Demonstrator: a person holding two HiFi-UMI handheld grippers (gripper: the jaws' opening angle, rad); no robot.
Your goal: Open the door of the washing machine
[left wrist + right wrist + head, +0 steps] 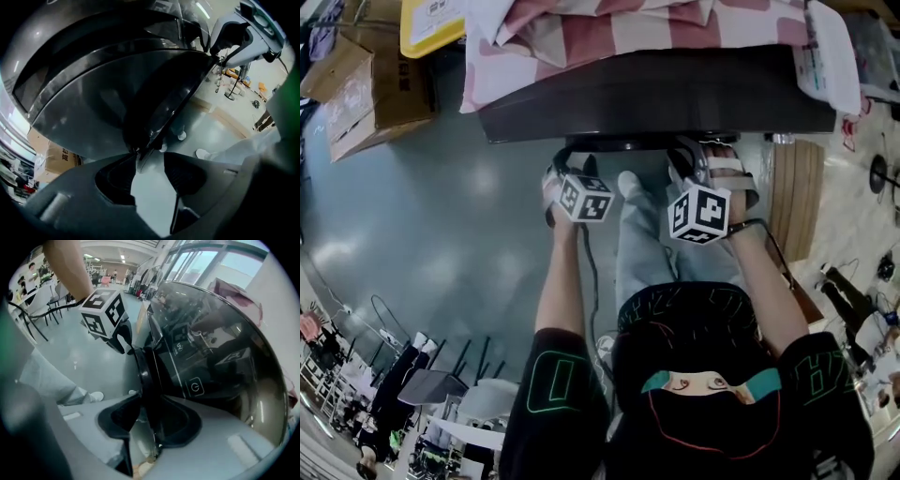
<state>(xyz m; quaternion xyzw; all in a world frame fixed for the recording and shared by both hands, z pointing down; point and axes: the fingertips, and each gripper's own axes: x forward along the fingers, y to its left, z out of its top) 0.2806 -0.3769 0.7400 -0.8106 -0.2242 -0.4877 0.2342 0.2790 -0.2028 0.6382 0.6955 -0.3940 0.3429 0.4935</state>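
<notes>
Head view from above. The washing machine (656,98) stands at the top of the view, and a pink-and-white striped cloth (656,33) is heaped on its dark lid. Both grippers reach in under the machine's front edge. A cardboard box (366,89) stands on the grey floor (441,216), well to the left of the machine.

Left gripper view. The left gripper (150,159) has its jaws spread wide, and only floor shows in the gap. The round door (108,98) on the machine's front fills the view above the jaws. Its dark edge runs down to the tip of one jaw, and contact there cannot be judged. The right gripper (243,33) appears farther along the same edge.

Right gripper view. The right gripper's jaws are parted and straddle the door's rim (143,373), which passes between them. A gap shows between the rim and the jaw on the side away from the machine, so the pads do not clamp it. The door's glass lies to the machine side of the jaws.
</notes>
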